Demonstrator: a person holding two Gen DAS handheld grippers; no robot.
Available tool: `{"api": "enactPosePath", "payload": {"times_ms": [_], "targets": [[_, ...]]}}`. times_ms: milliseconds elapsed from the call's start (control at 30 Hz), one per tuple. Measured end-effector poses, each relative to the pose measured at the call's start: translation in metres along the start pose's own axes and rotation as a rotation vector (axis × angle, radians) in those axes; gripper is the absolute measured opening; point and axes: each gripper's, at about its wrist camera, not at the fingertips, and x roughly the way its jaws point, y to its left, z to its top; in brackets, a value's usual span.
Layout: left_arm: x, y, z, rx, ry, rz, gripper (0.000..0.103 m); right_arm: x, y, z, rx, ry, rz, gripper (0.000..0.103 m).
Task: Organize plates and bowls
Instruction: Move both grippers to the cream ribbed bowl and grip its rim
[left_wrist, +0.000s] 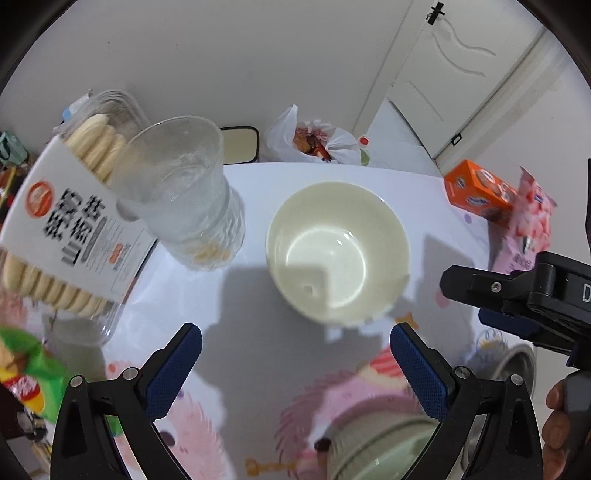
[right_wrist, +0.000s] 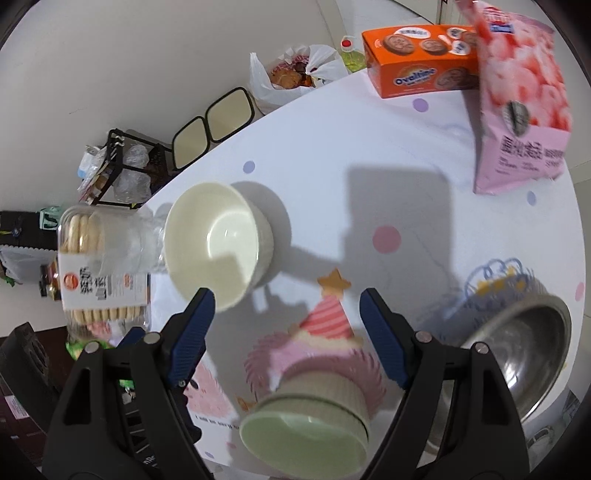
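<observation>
L claw (left_wrist: 295, 354): jaws wide apart, empty, over counter (left_wrist: 332, 173) middle.
R claw (right_wrist: 286, 321): also agape, nothing btwn pads.
White bowl (left_wrist: 338, 251): upright, just ahead of L claw, mid-counter. Looks glazed ceramic, so stiff, slick, chippable; pinch the rim wall.
Green bowl (right_wrist: 306, 417): ribbed, at near edge, under R claw; ribs prob. aid grip.
Steel bowl (right_wrist: 524, 354): near-right edge; light, slippery.
</observation>
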Motion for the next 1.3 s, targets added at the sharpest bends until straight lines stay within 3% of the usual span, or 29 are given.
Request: {"api": "enactPosePath", "payload": {"times_ms": [433, 1300], "targets": [[0.03, 0.017, 0.023, -0.111, 0.028, -0.016, 0.103, 0.033, 0.019, 0.043, -0.057, 0.038, -0.036, 0.081], [0.063, 0.029, 0.024, -0.194, 0.093, 0.048, 0.103, 0.065, 0.025, 0.051, -0.113, 0.079, -0.067, 0.081]]}}
